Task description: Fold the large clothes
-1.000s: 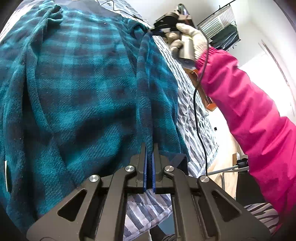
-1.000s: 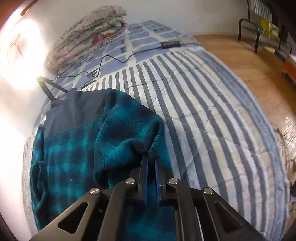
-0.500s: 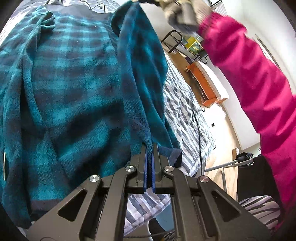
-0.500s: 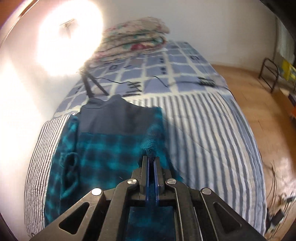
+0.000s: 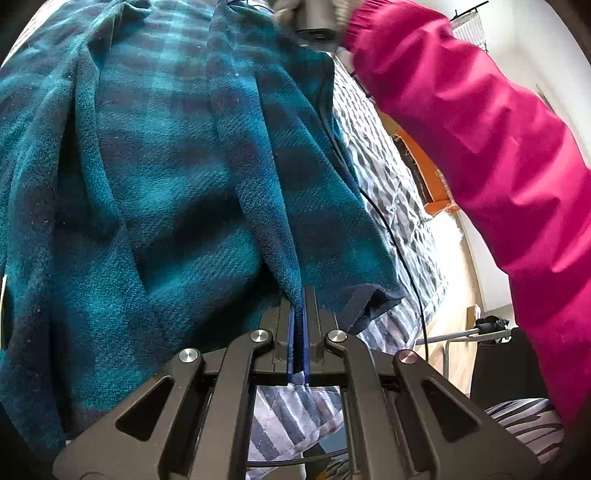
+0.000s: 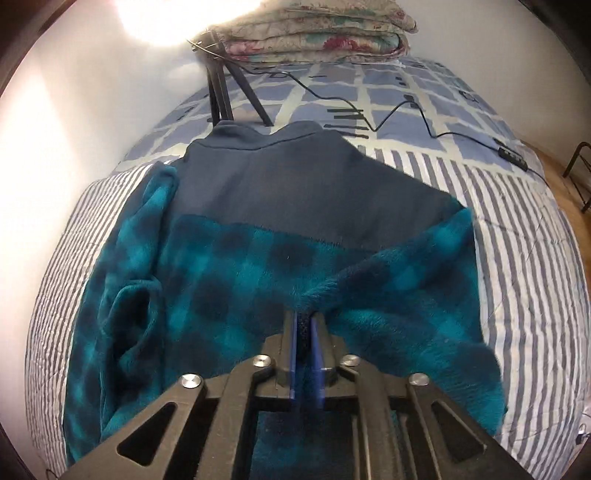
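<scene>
A large teal and navy plaid fleece top (image 6: 236, 280) with a plain navy yoke and collar (image 6: 295, 184) lies on the striped bed cover. My right gripper (image 6: 304, 325) is shut on a fold of its right side and holds it lifted over the body. My left gripper (image 5: 298, 295) is shut on the lower edge of the same side of the fleece top (image 5: 155, 177), near the navy hem (image 5: 365, 299). The right hand's grey handle (image 5: 314, 18) shows at the top of the left wrist view, with a pink sleeve (image 5: 480, 147) behind it.
A tripod (image 6: 225, 92) and a black cable with an inline box (image 6: 511, 155) lie on the bed beyond the collar. Folded quilts (image 6: 314, 33) are stacked at the wall. The striped cover (image 6: 535, 258) runs to the bed's right edge, with wooden floor beyond.
My right gripper has carried the fleece's right side up and leftward over the body. My left gripper has kept its hold and drawn the lower edge along. The folded flap now stands higher.
</scene>
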`<action>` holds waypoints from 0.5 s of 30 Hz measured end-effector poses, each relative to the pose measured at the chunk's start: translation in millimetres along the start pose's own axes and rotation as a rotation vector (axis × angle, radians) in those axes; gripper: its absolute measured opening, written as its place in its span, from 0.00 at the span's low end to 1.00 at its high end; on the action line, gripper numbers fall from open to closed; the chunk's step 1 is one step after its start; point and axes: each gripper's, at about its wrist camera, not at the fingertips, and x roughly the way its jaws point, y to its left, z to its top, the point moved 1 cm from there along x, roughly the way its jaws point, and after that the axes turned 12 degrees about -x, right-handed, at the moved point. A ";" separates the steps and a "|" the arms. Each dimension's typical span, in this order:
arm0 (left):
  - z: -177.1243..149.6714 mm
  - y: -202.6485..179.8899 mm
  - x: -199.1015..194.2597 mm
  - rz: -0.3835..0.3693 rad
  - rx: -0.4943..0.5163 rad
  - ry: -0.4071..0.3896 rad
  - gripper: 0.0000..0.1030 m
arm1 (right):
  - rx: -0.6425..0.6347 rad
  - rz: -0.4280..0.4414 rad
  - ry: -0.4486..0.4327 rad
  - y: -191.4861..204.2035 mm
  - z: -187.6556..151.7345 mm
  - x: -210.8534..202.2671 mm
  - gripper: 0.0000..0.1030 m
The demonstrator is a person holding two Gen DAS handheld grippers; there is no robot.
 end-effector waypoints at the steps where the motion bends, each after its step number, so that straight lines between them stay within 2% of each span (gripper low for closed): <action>1: -0.4 -0.4 -0.1 0.000 0.003 -0.001 0.00 | 0.001 0.021 -0.025 -3.1 -1.9 -11.6 0.26; 3: -2.0 0.2 -1.4 0.000 0.004 -0.001 0.00 | 0.007 0.041 -0.080 -15.1 -7.9 -44.8 0.31; 5: -2.8 0.5 -2.8 0.003 0.004 -0.002 0.00 | 0.043 0.036 -0.105 -33.0 -17.6 -72.3 0.31; 8: -8.4 1.7 -9.1 0.006 0.007 -0.009 0.00 | 0.181 0.050 -0.104 -76.5 -51.0 -104.0 0.34; 12: -11.3 -5.8 -9.7 0.021 0.026 -0.019 0.00 | 0.259 0.091 -0.054 -104.0 -89.9 -101.8 0.41; 15: -12.1 -5.1 -11.1 0.040 0.037 -0.020 0.00 | 0.352 0.148 -0.030 -117.5 -109.1 -81.7 0.41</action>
